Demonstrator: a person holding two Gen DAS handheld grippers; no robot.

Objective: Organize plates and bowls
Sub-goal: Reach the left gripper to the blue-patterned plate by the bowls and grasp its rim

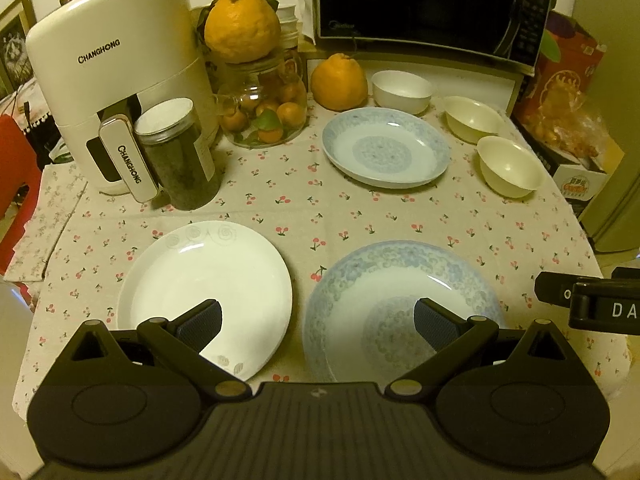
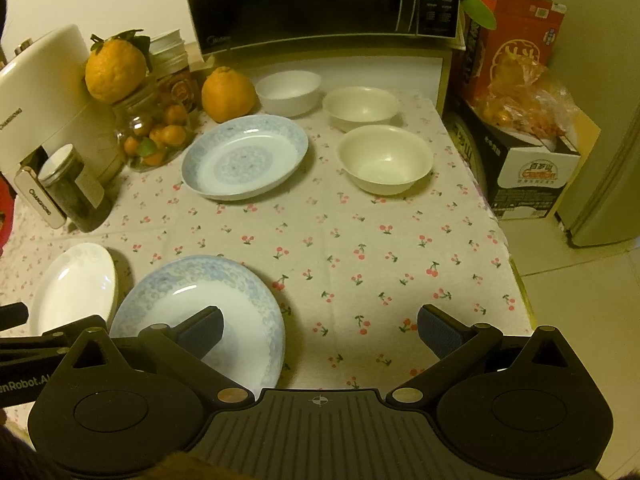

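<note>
- Leftmost, the white plate lies on the cherry-print tablecloth, just beside the near blue plate.
- Both the left gripper and right gripper hover spread wide, holding nothing.
- Farther back sits another blue plate.
- Rightward, three bowls cluster before the microwave.

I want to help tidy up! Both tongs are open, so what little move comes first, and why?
Probably ease the left tongs forward to the white plate's near rim. They are open and empty, the plate lies alone just ahead, and it could then stack with the near blue plate beside it.
</note>
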